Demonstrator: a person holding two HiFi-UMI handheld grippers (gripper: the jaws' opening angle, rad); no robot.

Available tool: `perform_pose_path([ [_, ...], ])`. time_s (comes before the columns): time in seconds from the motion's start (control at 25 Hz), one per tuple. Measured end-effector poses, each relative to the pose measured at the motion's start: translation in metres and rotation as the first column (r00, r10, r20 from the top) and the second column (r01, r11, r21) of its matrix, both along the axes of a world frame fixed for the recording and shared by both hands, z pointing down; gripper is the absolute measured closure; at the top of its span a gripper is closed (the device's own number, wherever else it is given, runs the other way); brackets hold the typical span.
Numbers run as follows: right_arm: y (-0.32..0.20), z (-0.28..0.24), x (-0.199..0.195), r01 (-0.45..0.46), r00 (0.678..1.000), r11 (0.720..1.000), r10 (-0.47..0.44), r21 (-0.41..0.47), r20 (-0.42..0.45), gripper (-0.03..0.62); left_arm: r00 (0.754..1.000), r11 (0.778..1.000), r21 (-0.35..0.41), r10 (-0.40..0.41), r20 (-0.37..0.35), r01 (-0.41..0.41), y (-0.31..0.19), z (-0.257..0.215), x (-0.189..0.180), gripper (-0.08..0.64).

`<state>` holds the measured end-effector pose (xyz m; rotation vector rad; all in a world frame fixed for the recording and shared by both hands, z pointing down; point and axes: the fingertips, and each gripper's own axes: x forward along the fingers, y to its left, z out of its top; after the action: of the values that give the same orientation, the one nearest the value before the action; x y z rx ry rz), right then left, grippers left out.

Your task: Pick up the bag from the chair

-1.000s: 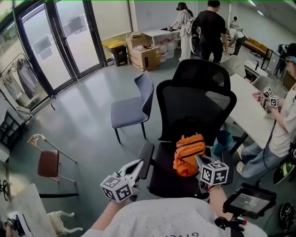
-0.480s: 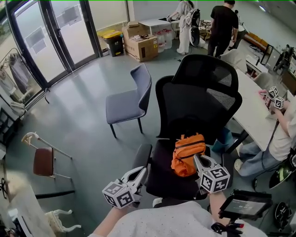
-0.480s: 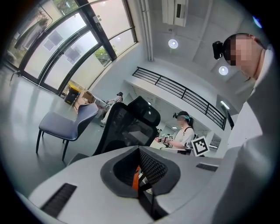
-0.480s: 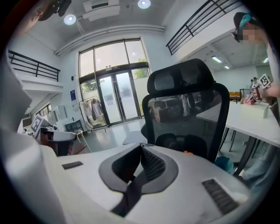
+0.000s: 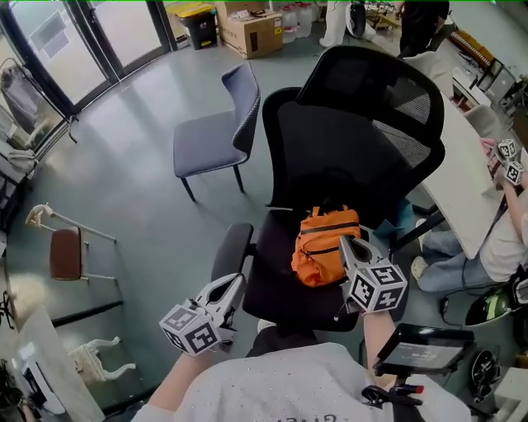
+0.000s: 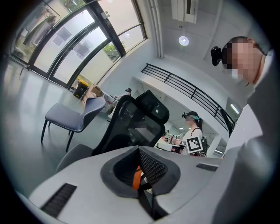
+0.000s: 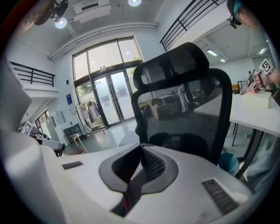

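Approach is the step we are reading here. The orange bag is sitting on the seat of the black office chair, close to the backrest, in the middle of the head view, and it is not yet lifted. We are holding the right gripper just beside the bag's right edge, its jaws pressed together with nothing between them; whether it is touching the fabric we cannot tell. We are holding the left gripper at lower left, near the chair's armrest and apart from the bag, its jaws likewise together and empty.

Next, we are judging, the right jaws need to part and line up on a strap or a fold of fabric before clamping and lifting. The bag is looking zipped shut, so we are seeing nothing of what is inside. The cardboard box at the upper edge is not showing its contents either.
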<state>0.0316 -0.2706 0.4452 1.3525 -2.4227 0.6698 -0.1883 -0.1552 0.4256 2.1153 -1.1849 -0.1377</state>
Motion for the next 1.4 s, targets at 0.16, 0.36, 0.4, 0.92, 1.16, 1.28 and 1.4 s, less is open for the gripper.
perform_pose_path([
  [0.16, -0.019, 0.014, 0.011, -0.009, 1.000, 1.000, 0.009, -0.017, 0.003, 0.588, 0.998, 0.998, -0.030, -0.059, 0.003, 0.059, -0.008, 0.002, 0.005, 0.560],
  [0.36, -0.044, 0.032, 0.019, -0.009, 0.999, 0.999, 0.010, -0.044, 0.038, 0.588, 0.992, 0.991, -0.053, -0.126, 0.004, 0.126, -0.015, 0.003, 0.001, 0.560],
  [0.4, -0.050, 0.037, 0.020, -0.008, 0.999, 0.999, 0.010, -0.053, 0.041, 0.588, 0.990, 0.988, -0.062, -0.139, 0.016, 0.139, -0.017, 0.005, 0.001, 0.560],
  [0.92, -0.103, 0.109, 0.023, -0.041, 0.992, 0.977, 0.064, -0.211, 0.104, 0.588, 0.955, 0.956, -0.076, -0.274, 0.118, 0.283, -0.024, 0.006, -0.018, 0.560],
  [1.16, -0.115, 0.122, 0.009, -0.014, 0.993, 0.977, 0.038, -0.212, 0.109, 0.588, 0.940, 0.940, -0.104, -0.312, 0.137, 0.326, -0.020, 0.013, -0.026, 0.560],
  [1.28, -0.118, 0.124, 0.002, 0.000, 0.995, 0.979, 0.020, -0.205, 0.094, 0.588, 0.939, 0.938, -0.102, -0.317, 0.133, 0.331, -0.020, 0.013, -0.026, 0.560],
  [1.4, -0.118, 0.127, -0.003, 0.007, 0.993, 0.981, 0.017, -0.195, 0.117, 0.584, 0.938, 0.936, -0.109, -0.320, 0.135, 0.335, -0.017, 0.015, -0.027, 0.560],
])
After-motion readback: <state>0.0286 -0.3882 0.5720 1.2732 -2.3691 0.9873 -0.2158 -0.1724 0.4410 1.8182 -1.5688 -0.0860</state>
